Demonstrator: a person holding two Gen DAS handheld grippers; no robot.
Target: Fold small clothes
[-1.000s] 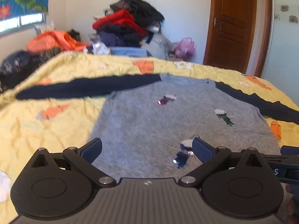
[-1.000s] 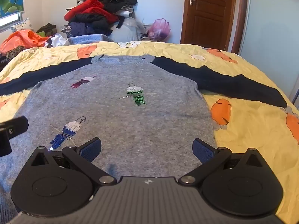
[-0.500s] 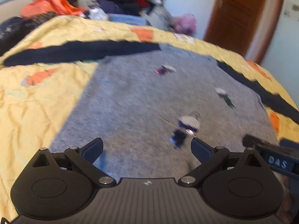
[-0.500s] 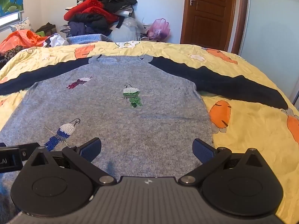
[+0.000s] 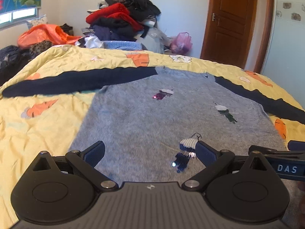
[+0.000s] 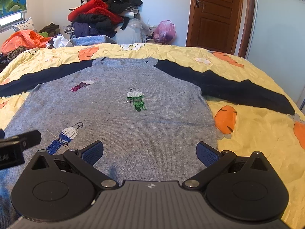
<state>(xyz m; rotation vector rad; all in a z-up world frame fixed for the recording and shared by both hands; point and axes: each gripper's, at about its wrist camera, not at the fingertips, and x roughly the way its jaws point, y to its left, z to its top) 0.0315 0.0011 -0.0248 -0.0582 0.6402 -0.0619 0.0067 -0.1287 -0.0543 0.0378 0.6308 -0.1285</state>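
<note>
A small grey sweater (image 5: 152,118) with navy sleeves and three sequin birds lies flat, face up, on the yellow bedspread (image 5: 38,126); it also shows in the right wrist view (image 6: 133,118). Both sleeves are spread outward. My left gripper (image 5: 150,151) is open and empty above the hem at the sweater's left side. My right gripper (image 6: 149,150) is open and empty above the hem at its right side. Each gripper shows at the edge of the other's view.
A pile of clothes (image 5: 122,21) rises beyond the bed's far edge, with an orange bag (image 5: 43,34) to the left and a pink bag (image 6: 164,30) by the brown door (image 6: 215,13). The bedspread (image 6: 257,133) extends to the right of the sweater.
The left gripper dipped toward the sweater and then tilted back up, ending a little left of its earlier spot. The right gripper edged slightly forward. Both stayed open.
</note>
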